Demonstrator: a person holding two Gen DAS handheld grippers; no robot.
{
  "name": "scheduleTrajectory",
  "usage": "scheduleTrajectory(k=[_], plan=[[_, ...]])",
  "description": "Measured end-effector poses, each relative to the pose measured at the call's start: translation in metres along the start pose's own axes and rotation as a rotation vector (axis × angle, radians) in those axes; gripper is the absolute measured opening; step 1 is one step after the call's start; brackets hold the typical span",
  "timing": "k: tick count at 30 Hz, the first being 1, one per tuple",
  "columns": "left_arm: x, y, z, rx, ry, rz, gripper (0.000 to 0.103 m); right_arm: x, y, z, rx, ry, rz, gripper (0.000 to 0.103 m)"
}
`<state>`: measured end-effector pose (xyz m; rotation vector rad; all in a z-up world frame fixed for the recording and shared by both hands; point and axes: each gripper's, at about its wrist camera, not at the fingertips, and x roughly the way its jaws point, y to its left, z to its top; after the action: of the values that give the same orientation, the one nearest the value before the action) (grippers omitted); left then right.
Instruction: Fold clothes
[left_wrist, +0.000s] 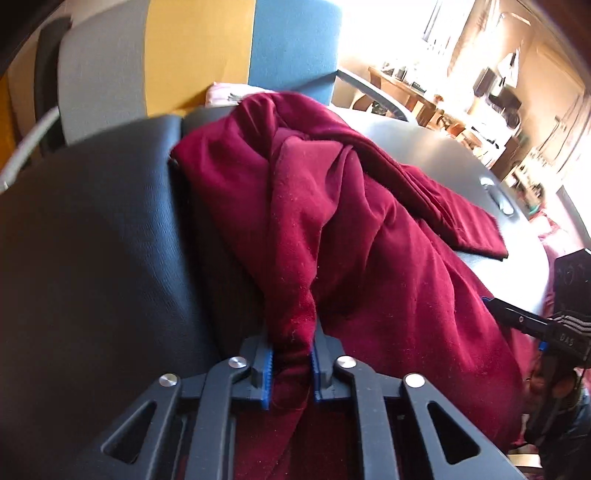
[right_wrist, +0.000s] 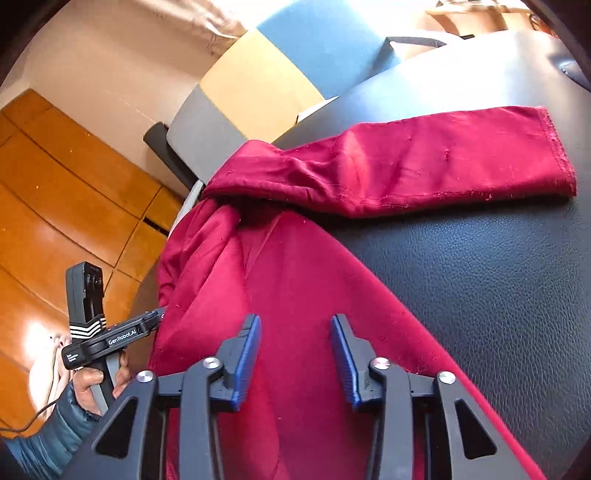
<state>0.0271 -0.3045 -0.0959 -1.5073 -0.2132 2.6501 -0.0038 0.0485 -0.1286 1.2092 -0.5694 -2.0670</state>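
A dark red velvety garment (left_wrist: 351, 229) lies bunched on a black leather-like table top (right_wrist: 498, 277). One sleeve (right_wrist: 443, 162) stretches flat across the table toward the right. In the left wrist view my left gripper (left_wrist: 291, 369) is shut on a gathered fold of the garment, the blue pads pressing it from both sides. In the right wrist view my right gripper (right_wrist: 295, 354) hovers over the garment near its edge. Its jaws stand apart and the pads do not press the cloth. The left gripper (right_wrist: 159, 315), held by a hand (right_wrist: 88, 391), meets the garment's left edge.
A chair (left_wrist: 295, 44) with blue, yellow and grey panels stands behind the table. A small metal object (left_wrist: 496, 192) lies on the far right of the table top. Wooden floor (right_wrist: 55, 184) shows beyond the table's left edge. Cluttered shelves sit in the bright background.
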Motion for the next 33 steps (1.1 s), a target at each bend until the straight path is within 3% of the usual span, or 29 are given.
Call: scheduleTrajectory(k=[3,6,8,10,13,21,27,33], plan=[[-0.017,0.011,0.008,-0.033,-0.044,0.061,0.01,0.0,-0.004,0.007,0.011,0.007,0.007,0.033],[-0.04,0.031,0.009,-0.087,-0.077,0.107,0.01,0.003,-0.01,0.018,0.025,0.025,0.0,0.021],[-0.052,0.043,0.005,-0.105,-0.079,0.139,0.01,0.012,-0.015,0.026,0.045,0.032,-0.002,0.006],[-0.063,0.054,-0.003,-0.115,-0.072,0.157,0.01,0.023,-0.018,0.034,0.066,0.043,-0.004,0.0],[-0.077,0.066,-0.019,-0.126,-0.06,0.172,0.01,0.041,-0.012,0.045,0.031,0.073,-0.018,0.0],[-0.105,0.085,-0.052,-0.175,-0.1,0.152,0.01,0.059,0.014,0.069,-0.115,0.098,-0.165,0.0],[-0.117,0.101,-0.063,-0.212,-0.109,0.179,0.01,0.072,0.041,0.074,-0.395,0.052,-0.451,0.0],[-0.105,0.133,-0.109,-0.309,-0.036,0.201,0.01,0.083,0.044,0.078,-0.531,0.037,-0.549,0.0]])
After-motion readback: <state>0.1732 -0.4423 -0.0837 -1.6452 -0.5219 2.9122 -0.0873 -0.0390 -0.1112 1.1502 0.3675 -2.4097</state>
